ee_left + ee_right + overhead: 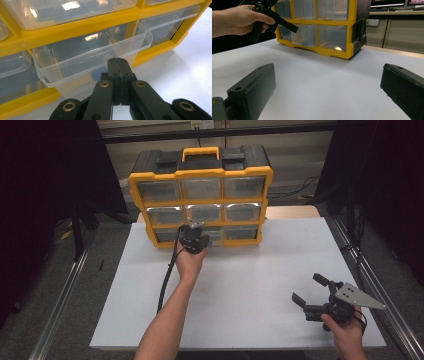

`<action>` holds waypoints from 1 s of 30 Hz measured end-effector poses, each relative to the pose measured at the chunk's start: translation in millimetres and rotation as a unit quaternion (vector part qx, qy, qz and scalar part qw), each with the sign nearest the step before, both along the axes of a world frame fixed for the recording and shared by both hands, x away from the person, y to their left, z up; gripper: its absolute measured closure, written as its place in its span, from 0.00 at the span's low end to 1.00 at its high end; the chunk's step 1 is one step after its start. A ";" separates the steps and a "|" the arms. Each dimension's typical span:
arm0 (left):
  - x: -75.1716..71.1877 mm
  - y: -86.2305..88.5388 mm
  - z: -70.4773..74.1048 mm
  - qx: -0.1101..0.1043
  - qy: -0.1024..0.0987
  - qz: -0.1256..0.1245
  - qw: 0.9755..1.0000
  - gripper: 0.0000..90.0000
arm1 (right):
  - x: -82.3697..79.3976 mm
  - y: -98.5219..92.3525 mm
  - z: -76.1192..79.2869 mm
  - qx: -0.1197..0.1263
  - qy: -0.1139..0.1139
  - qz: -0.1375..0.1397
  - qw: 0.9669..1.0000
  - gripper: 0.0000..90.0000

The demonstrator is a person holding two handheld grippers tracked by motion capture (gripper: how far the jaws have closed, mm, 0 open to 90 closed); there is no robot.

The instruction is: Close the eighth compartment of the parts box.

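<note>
Your left gripper [117,60]: black jaws, brass-coloured pivots. Just ahead of the jaws, clear drawer [92,53], a blue patch beneath it; yellow organizer [200,195] frame, black top. Your right gripper [312,292] black, over white table [260,285].

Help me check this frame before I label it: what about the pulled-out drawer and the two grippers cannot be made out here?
- Contents of the bottom middle drawer: in the left gripper view, a blue patch shows behind its clear front, shape unclear.
- Contact: the left gripper is shut at the drawer's lip; gripping or just touching is unclear.
- High view: the person's hand and gripper cover that drawer.
- Right gripper: open, its jaws cut off by the picture's lower edge.
</note>
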State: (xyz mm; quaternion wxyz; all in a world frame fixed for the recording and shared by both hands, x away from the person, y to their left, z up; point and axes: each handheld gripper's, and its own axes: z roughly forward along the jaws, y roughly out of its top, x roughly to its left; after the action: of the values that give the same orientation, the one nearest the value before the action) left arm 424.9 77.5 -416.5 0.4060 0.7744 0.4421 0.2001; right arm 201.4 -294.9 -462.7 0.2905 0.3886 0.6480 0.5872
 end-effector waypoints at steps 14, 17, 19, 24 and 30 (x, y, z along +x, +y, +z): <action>1.4 -1.7 -1.0 -0.008 -0.004 0.013 1.000 1.00 | 0.3 0.2 -0.3 0.001 0.000 0.000 1.000 0.00; 1.7 -1.8 -1.1 -0.006 -0.006 0.015 1.000 1.00 | 0.3 0.0 -0.3 0.001 0.000 0.001 1.000 0.00; 2.1 0.3 -0.2 0.008 -0.004 0.009 1.000 1.00 | 0.3 -0.1 -0.2 0.002 0.000 0.000 1.000 0.00; 2.4 -0.1 -0.6 0.007 -0.006 0.012 1.000 1.00 | 0.2 -0.2 -0.2 0.002 0.000 0.000 1.000 0.00; 2.8 -1.9 -1.5 -0.003 -0.010 0.020 1.000 1.00 | 0.3 -0.3 -0.2 0.002 -0.001 0.000 1.000 0.00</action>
State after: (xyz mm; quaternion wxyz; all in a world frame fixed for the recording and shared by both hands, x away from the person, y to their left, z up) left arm 427.7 75.6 -418.0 0.4089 0.7621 0.4538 0.2147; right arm 201.7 -295.3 -462.8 0.2902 0.3884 0.6466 0.5889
